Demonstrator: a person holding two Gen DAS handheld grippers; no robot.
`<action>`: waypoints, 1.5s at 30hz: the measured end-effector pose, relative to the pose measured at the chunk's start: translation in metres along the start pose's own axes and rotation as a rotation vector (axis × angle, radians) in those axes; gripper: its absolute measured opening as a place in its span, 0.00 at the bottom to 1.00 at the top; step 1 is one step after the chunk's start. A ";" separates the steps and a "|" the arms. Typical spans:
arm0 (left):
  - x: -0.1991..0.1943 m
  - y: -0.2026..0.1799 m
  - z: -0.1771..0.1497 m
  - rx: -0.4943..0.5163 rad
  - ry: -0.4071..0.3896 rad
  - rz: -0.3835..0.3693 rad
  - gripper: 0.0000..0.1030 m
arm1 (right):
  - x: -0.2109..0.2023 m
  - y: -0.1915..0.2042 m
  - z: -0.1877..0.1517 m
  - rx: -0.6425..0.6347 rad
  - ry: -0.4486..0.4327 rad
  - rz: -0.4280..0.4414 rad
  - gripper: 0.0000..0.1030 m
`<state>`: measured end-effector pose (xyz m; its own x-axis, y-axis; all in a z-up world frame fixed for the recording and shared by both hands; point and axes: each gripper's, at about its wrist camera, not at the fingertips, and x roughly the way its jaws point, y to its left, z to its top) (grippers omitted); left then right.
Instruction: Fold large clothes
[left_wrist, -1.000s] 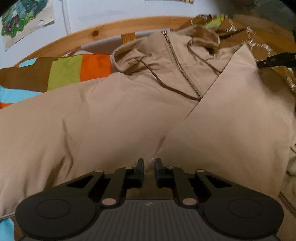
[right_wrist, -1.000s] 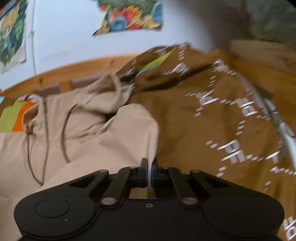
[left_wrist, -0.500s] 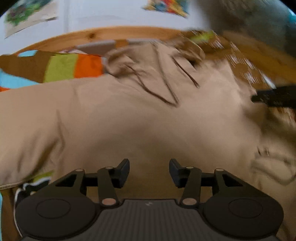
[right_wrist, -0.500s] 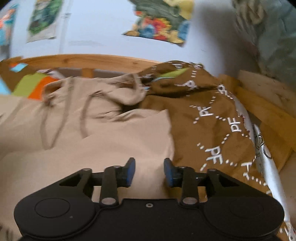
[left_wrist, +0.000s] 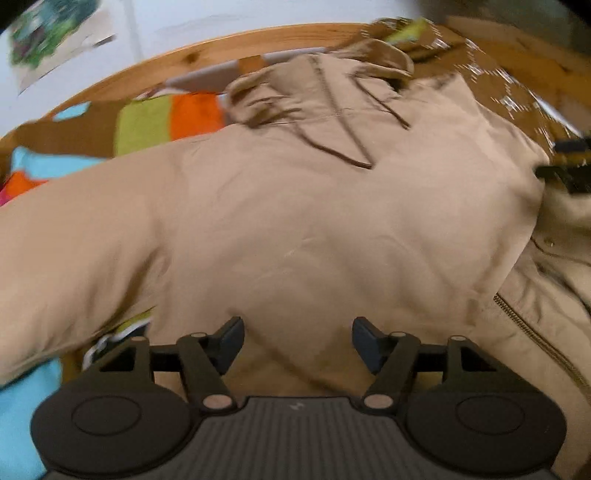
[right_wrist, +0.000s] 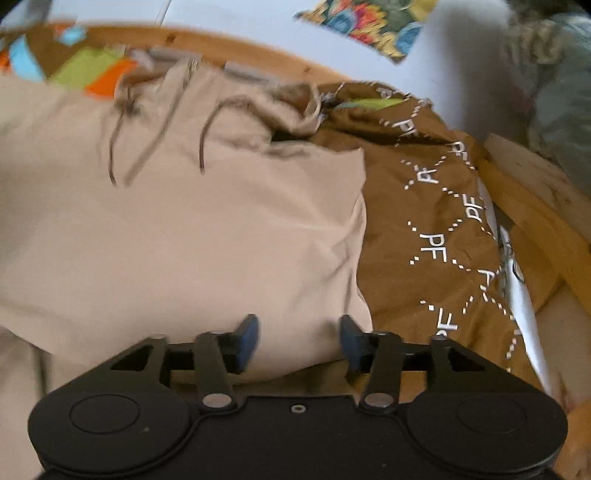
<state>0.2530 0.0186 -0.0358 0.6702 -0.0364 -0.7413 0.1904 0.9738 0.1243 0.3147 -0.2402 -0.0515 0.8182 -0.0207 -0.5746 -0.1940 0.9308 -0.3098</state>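
A: Across the middle of the frame, on the bed (left_wrist: 62, 173), the beige hoodie (left_wrist: 314, 221) lay flat, its flap dropped.

B: Both the left gripper (left_wrist: 297, 341) and right gripper (right_wrist: 298, 338) had just opened, fingers apart, empty. That fold looked finished.

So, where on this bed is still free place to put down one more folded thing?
Little is bare. The beige jacket fills the middle, and the brown printed cloth crowds the side by the wooden rail. Free patches: the striped bedding between jacket and headboard, and the blue corner below the sleeve.
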 end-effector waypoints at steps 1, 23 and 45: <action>-0.009 0.005 -0.001 -0.013 0.001 0.013 0.69 | -0.009 0.000 0.000 0.022 -0.015 0.010 0.69; -0.209 0.174 -0.078 -0.602 -0.216 0.577 0.96 | -0.196 0.122 -0.026 0.271 -0.215 0.362 0.99; -0.188 0.261 -0.109 -1.145 -0.343 0.463 0.75 | -0.176 0.125 -0.038 0.313 -0.135 0.375 0.99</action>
<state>0.0984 0.3044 0.0639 0.6903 0.4663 -0.5533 -0.7173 0.5416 -0.4385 0.1260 -0.1340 -0.0179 0.7902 0.3637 -0.4933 -0.3328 0.9305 0.1529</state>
